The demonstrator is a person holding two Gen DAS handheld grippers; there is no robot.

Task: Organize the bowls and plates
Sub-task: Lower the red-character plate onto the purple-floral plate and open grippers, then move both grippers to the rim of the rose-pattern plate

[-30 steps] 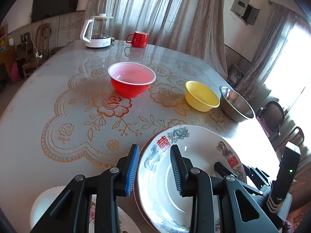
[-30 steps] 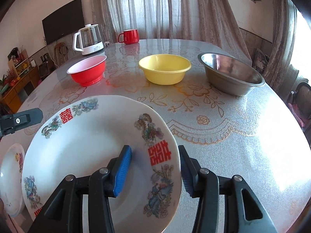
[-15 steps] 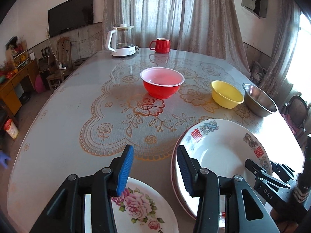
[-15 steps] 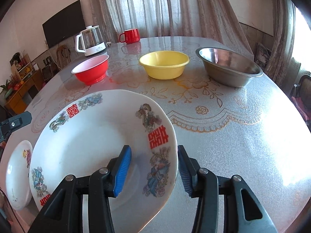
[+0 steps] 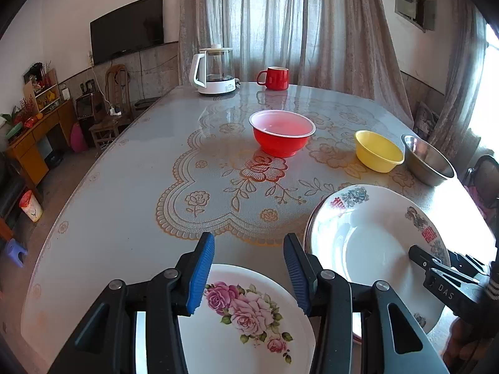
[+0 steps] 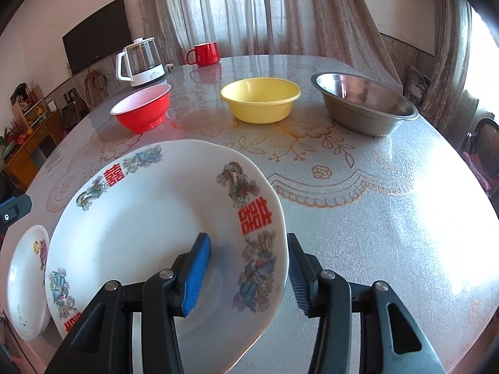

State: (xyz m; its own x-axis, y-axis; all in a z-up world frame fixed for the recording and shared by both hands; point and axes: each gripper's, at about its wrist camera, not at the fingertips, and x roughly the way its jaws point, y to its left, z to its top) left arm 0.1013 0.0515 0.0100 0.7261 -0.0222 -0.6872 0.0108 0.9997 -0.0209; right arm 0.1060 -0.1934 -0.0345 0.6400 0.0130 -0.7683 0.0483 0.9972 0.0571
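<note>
A large white plate with red double-happiness marks (image 6: 149, 218) lies at the table's near edge, on another plate whose rim shows under it in the left wrist view (image 5: 368, 240). My right gripper (image 6: 249, 275) is open, its jaws straddling this plate's right rim. A small white plate with pink roses (image 5: 246, 318) lies to its left, also seen in the right wrist view (image 6: 26, 283). My left gripper (image 5: 249, 272) is open and empty above the rose plate's far edge. A red bowl (image 5: 282, 132), a yellow bowl (image 5: 379, 151) and a steel bowl (image 5: 428, 160) stand in a row farther back.
A glass kettle on a white base (image 5: 216, 71) and a red mug (image 5: 274, 78) stand at the table's far end. The table (image 5: 124, 193) has a lace-pattern cover. Furniture and a chair stand off to the left, a dark chair (image 6: 483, 143) to the right.
My left gripper has left the large plate and moved left, now over the rose plate. My right gripper stays around the large plate's rim, which sits slightly lower and farther forward.
</note>
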